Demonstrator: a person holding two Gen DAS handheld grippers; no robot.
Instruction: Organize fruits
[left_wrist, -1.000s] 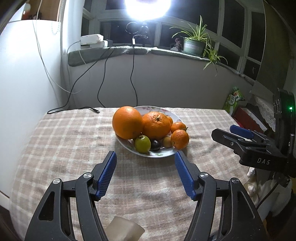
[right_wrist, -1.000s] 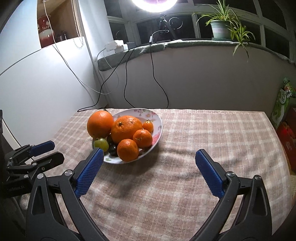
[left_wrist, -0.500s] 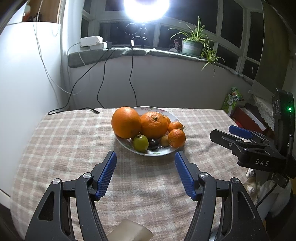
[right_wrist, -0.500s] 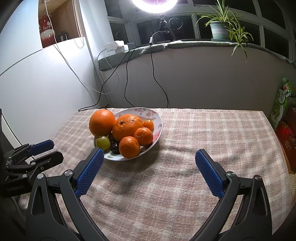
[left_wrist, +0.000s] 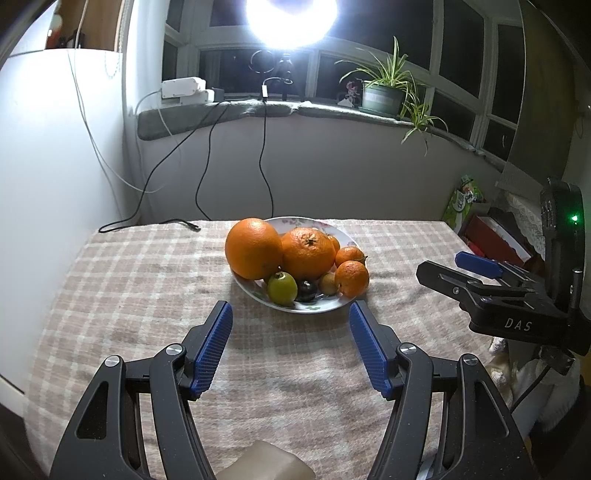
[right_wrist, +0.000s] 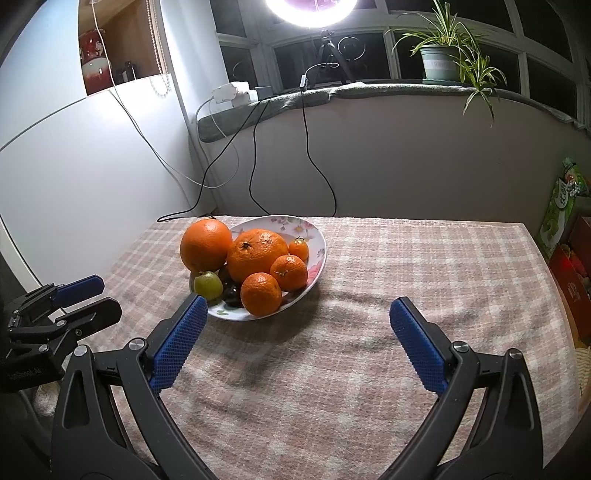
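Note:
A floral plate (left_wrist: 317, 224) (right_wrist: 317, 251) on the checked tablecloth holds a large orange (left_wrist: 253, 248) (right_wrist: 205, 244), a second big orange (left_wrist: 308, 253) (right_wrist: 257, 254), small mandarins (left_wrist: 351, 278) (right_wrist: 260, 294), a green fruit (left_wrist: 282, 288) (right_wrist: 208, 285) and a dark fruit (left_wrist: 307, 290). My left gripper (left_wrist: 290, 317) is open and empty, just short of the plate's near rim. My right gripper (right_wrist: 295, 314) is open and empty, to the right of the plate; its left pad (right_wrist: 181, 339) sits near the plate's front edge.
Each gripper shows in the other's view: the right one (left_wrist: 480, 273) at the table's right edge, the left one (right_wrist: 62, 299) at its left. Black cables (left_wrist: 147, 221) lie at the far left corner. Boxes and a green packet (left_wrist: 465, 199) stand beyond the right edge.
Both grippers have drawn back a little from the plate, so the fruit looks slightly smaller and farther. Jaws stay open. The fruit has not moved.

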